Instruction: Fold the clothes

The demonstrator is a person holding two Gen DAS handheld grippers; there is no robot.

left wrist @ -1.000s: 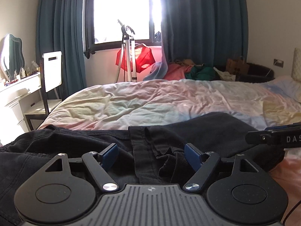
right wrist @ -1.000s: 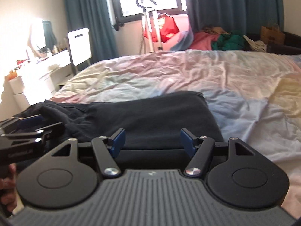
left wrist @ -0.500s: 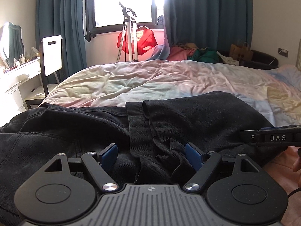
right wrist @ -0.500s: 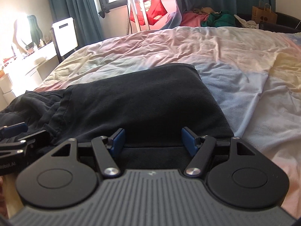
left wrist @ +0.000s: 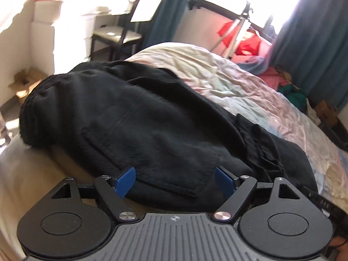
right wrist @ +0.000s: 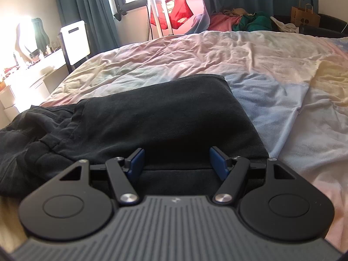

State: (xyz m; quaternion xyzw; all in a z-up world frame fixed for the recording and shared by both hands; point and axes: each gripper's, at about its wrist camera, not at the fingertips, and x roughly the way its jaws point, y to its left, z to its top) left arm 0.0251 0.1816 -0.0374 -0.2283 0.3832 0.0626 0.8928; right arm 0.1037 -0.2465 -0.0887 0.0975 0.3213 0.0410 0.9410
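Observation:
A pair of black trousers (left wrist: 139,119) lies across the near edge of the bed; its folded leg end also shows in the right wrist view (right wrist: 165,113). My left gripper (left wrist: 175,181) is open, its blue pads just above the near edge of the cloth, holding nothing. My right gripper (right wrist: 176,163) is open too, its blue pads over the near hem of the folded part. The waist part bunches at the left in the right wrist view (right wrist: 32,134).
The pastel bedspread (right wrist: 250,61) stretches behind the trousers. A white chair (left wrist: 139,19) and white dresser (left wrist: 71,21) stand left of the bed. A heap of clothes (right wrist: 243,19), a paper bag (right wrist: 304,17) and a red bag on a stand (right wrist: 171,10) are by the window.
My left gripper has swung to the left and tilted, so it now faces the trousers' left end and the dresser. My right gripper has moved slightly closer to the hem. Both stay open.

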